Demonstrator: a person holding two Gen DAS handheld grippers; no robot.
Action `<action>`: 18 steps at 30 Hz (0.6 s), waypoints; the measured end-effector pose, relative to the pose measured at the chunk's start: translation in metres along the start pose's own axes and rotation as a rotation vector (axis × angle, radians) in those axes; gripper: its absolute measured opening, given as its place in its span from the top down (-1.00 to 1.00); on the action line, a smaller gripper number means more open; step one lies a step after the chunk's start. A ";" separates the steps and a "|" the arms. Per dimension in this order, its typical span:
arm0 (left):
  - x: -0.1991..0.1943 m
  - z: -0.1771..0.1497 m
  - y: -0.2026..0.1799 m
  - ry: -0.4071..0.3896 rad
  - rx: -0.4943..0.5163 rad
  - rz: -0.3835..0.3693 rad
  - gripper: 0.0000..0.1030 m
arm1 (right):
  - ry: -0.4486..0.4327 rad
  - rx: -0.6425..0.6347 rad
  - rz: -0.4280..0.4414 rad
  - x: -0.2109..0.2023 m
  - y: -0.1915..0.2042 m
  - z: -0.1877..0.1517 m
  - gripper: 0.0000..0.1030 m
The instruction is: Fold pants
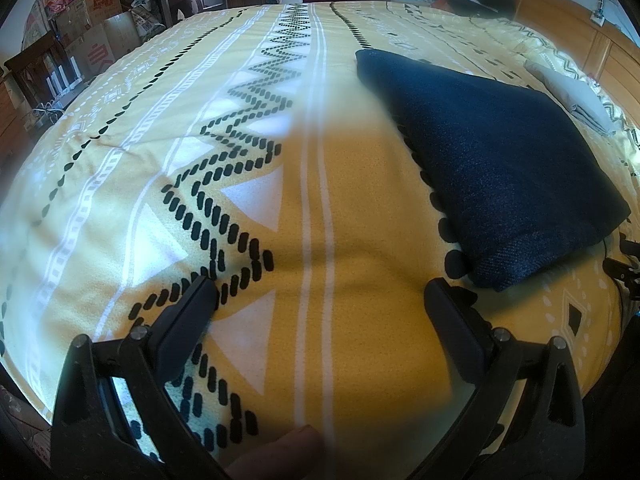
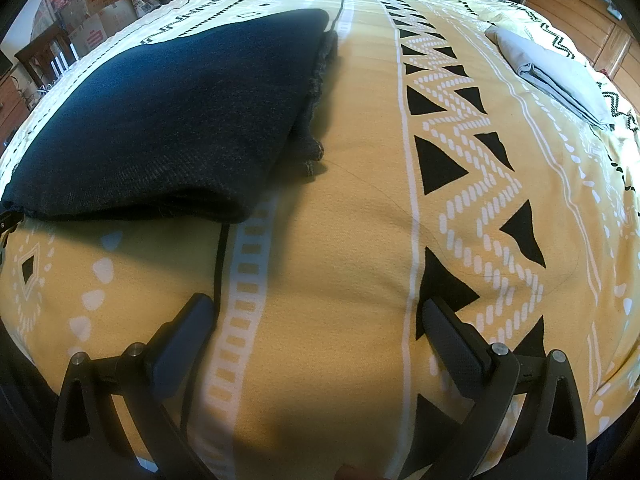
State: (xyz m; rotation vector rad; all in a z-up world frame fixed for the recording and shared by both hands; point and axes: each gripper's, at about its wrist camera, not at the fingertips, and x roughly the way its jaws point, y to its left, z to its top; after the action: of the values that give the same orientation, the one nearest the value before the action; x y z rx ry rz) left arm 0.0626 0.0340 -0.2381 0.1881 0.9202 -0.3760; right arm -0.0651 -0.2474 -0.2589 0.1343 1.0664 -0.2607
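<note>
Both grippers, left (image 1: 320, 300) and right (image 2: 316, 316), are hovering with jaws spread wide, gripping nothing. Folded pants (image 1: 492, 160) are lying on the bedspread (image 1: 360, 208) ahead, right of the left jaws, left of the right jaws. They are looking like thick, soft, fairly heavy denim, probably best pinched at the near folded edge.

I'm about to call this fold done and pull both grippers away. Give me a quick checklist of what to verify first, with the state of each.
1. Left gripper released: ok, jaws wide apart with nothing between them.
2. Right gripper released: ok, open over the bare bedspread.
3. Dark blue pants folded compactly: ok, one thick stack with a rounded near fold.
4. Edges aligned: not ok, lower layers stick out along the stack's right side in the right wrist view.
5. Pants fully on the bed: ok.
6. Clear of the folded grey cloth: ok, well apart.
</note>
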 end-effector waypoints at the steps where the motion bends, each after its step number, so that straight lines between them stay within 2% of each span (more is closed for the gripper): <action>1: 0.000 0.000 0.000 0.000 0.000 0.000 -1.00 | 0.000 0.001 0.002 0.000 0.000 0.000 -1.00; 18: 0.001 0.000 0.000 0.000 0.001 0.002 -1.00 | 0.006 0.000 0.004 0.000 -0.002 0.001 -1.00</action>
State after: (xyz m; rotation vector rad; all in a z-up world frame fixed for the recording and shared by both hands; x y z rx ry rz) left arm 0.0630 0.0337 -0.2388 0.1896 0.9197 -0.3746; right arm -0.0646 -0.2501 -0.2582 0.1376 1.0722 -0.2571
